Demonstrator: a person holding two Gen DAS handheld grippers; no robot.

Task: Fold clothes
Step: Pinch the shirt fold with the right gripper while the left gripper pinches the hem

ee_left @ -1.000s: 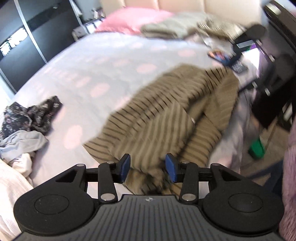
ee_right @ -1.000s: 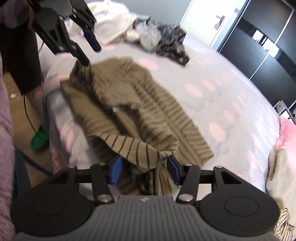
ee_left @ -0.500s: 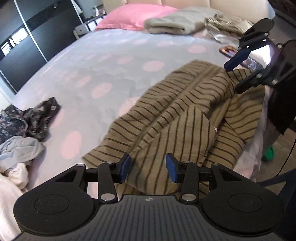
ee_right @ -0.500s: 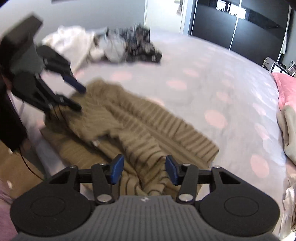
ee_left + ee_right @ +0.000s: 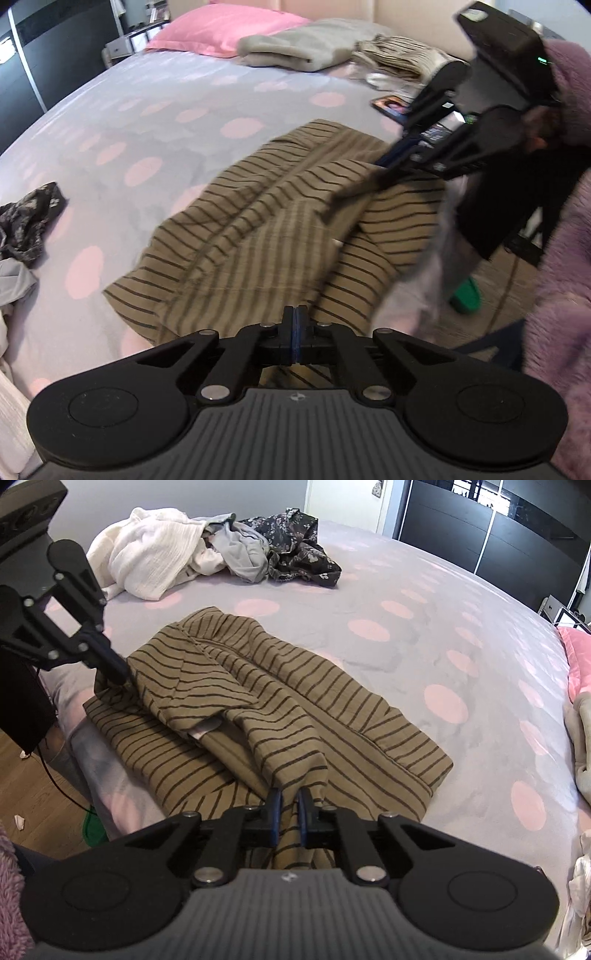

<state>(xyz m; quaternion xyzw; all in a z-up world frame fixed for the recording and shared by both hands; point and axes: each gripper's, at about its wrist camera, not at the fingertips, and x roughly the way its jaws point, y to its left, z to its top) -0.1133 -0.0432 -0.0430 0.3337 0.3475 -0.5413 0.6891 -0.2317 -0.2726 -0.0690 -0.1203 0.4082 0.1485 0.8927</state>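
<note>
The striped shirt [image 5: 258,701] lies crumpled on the bed's [image 5: 424,602] near edge. The left tool [image 5: 296,314] is pressed together; the right tool [image 5: 289,801] is closing on shirt cloth. No writing is readable.

Soft, even daylight; shadows are faint. Strong fisheye bending at the edges. The left wrist view is motion-blurred, the right wrist view sharp.

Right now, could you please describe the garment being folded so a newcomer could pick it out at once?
On the lilac bedspread with pink dots, look near the bed's edge, away from the heap of unsorted laundry. There the olive-brown garment with thin dark stripes lies spread out. It is the only striped brown piece there, and the only one lying apart from the heap.
</note>
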